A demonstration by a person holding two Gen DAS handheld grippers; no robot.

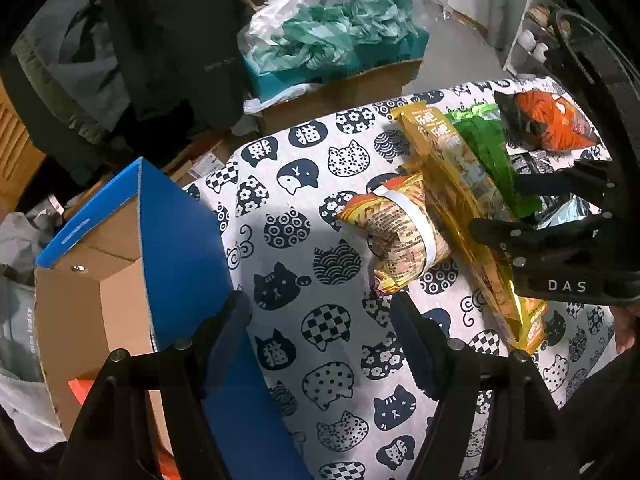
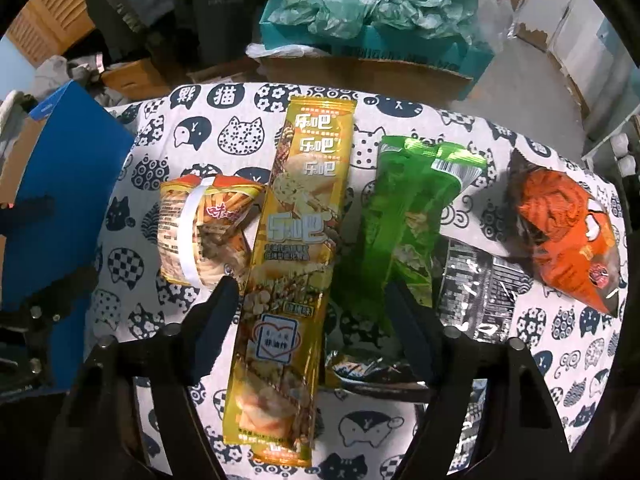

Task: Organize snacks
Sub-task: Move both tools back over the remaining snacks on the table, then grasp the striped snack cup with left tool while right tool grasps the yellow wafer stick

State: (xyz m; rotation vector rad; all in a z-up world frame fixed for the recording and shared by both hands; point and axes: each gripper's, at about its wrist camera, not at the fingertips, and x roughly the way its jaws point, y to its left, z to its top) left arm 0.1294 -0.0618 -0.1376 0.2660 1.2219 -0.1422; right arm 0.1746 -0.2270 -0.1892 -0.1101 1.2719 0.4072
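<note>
Right gripper [image 2: 312, 320], bottom centre of the right wrist view: jaws apart, straddling the lower half of the long gold snack pack [image 2: 292, 256]; pads not pressing on it, nothing grasped
Left gripper [image 1: 320, 320], bottom centre of the left wrist view: jaws apart over bare cat-print tablecloth [image 1: 296, 208], nothing between them
Blue cardboard box [image 1: 176, 240], lower left of the left wrist view: open top, brown inside, standing against the table's left edge, just beside the left finger
Gold snack pack: lying flat, lengthwise up the middle of the right wrist view, one end near the bottom edge
Banded noodle-snack bag [image 2: 204, 232], left of centre: white band around it, touching the gold pack's left side
Green snack bag [image 2: 400, 232], right of centre: beside the gold pack, partly over a silver-and-black foil bag [image 2: 476, 280]
Orange snack bag [image 2: 568, 236], far right: apart from the rest, near the table edge
Teal box with crumpled green plastic [image 2: 380, 4], top centre: on the floor beyond the table, on a brown carton
</note>
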